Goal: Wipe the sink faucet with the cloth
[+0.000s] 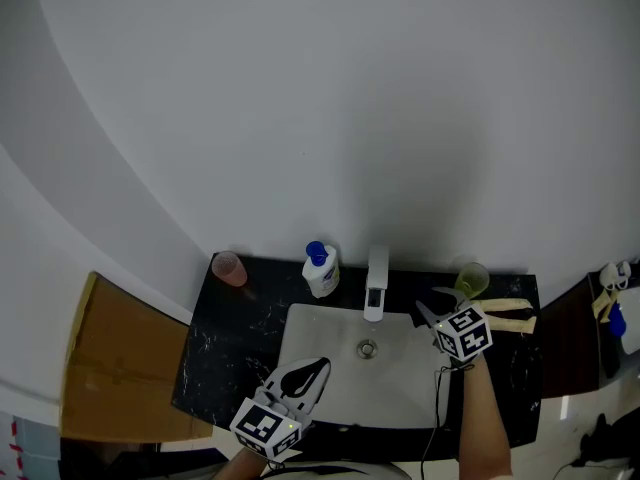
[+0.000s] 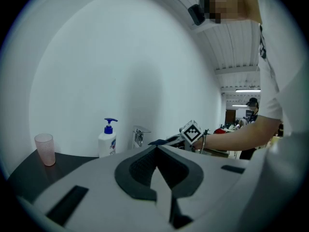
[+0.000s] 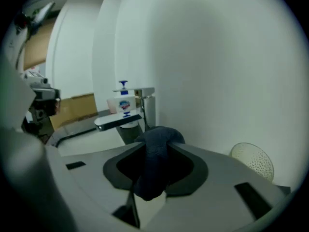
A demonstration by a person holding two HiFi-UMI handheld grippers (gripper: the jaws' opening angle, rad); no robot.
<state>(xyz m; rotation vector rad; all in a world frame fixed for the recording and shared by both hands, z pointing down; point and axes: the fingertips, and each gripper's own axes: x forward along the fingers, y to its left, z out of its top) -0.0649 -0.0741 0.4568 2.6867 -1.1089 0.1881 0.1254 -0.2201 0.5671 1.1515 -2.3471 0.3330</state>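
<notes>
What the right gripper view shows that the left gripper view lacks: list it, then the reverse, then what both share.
Right gripper view only: the dark cloth pinched in the right gripper, and a dotted cup. Left gripper view only: the pink cup, the left gripper with its jaws together and empty, and the right gripper seen from outside. Both: the faucet and the soap bottle.
</notes>
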